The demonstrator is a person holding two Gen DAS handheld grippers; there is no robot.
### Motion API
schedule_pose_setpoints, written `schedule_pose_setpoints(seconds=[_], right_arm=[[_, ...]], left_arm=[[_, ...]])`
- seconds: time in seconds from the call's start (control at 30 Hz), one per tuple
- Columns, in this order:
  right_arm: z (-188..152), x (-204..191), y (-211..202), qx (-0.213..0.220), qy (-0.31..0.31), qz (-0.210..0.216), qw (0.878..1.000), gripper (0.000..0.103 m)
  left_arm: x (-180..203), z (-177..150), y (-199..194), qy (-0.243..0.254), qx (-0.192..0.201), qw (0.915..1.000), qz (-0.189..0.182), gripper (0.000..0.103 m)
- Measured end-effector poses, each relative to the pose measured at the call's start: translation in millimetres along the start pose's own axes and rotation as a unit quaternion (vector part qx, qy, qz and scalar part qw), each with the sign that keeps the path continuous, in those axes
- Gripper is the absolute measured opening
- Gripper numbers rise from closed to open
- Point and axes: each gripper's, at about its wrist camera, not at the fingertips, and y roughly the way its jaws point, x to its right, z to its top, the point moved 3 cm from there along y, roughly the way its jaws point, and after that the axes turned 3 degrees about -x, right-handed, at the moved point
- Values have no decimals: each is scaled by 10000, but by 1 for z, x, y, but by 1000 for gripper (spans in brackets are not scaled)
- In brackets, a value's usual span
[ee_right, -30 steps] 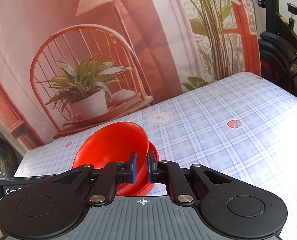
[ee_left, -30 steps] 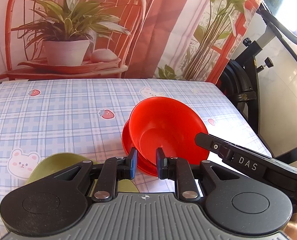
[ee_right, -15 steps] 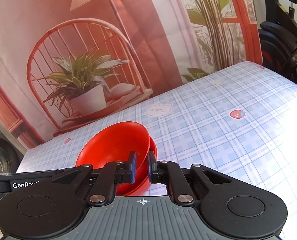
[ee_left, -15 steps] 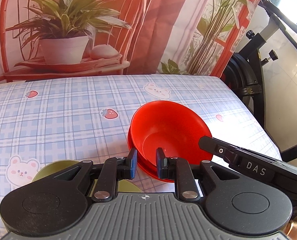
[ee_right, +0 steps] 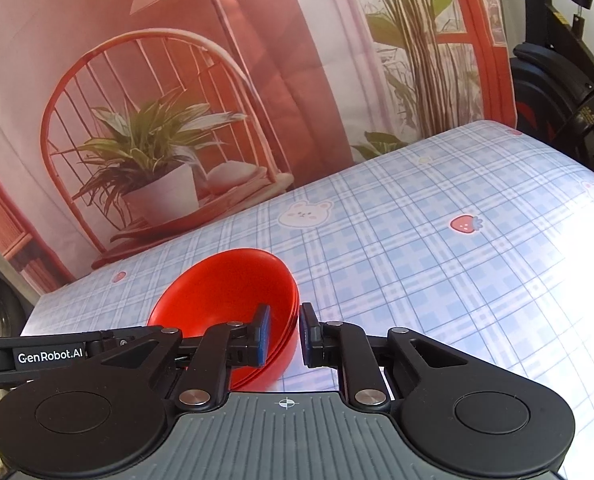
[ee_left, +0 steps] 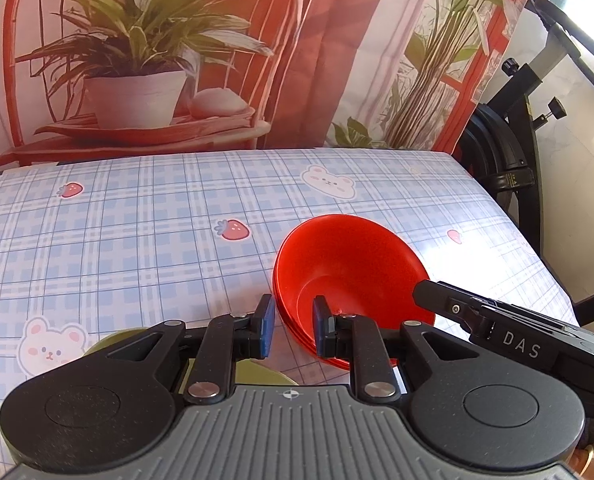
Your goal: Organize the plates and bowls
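Status: red bowl stack [ee_left: 349, 264] is set upright on the bench [ee_left: 137, 240], toward its right side, on a blue plaid cloth printed with bears and strawberries. Several bowls are nested; layered rims are visible along the near wall.

Right gripper [ee_right: 284, 328] is placed over the stack's right rim, one pad inside the top bowl and one outside. Its jaws have just been opening. The rim is between them, but the pads look just clear of the wall, so no clamp is read. From the left wrist view its black arm is seen coming in from the right, tip at the bowl's rim.

Left gripper [ee_left: 293, 320] is held low in front of the stack, jaws drawn nearly together with only a narrow slot left. Nothing is seen clamped; the stack's near-left edge is only seen through the slot, behind it.

Olive-green dish [ee_left: 105, 340] is lying on the bench under the left gripper, mostly hidden by its body, apart from the red stack.

Printed plant-and-chair backdrop [ee_left: 157, 60] is hung behind the bench; an exercise bike [ee_left: 509, 160] is parked at the right edge.
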Motion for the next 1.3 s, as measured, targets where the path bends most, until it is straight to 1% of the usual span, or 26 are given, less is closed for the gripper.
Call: schedule_pose_setpoints(seconds=[0.3,0.43,0.57,0.87,1.3], right_arm=[[-4,2,12,-126,82,119,9998,16],[-4,4,12,-132,107,159,9997,15],[-4,4,11,-134,116,110,9998,14],[-2,-7,-8,19,18,156,9999,14],[7,-38,-42,206,-321,298,9988,14]], left_arm=[[-5,2,18,-156,-140,9997,-137,21],[-2,1,25,-147,-210,9995,-190,21],[1,0,24,-153,-229,9995,-182,21],[5,-3,3,-120,-113,9998,-139,21],[3,-9,-47,-125,175,9998,-48,21]])
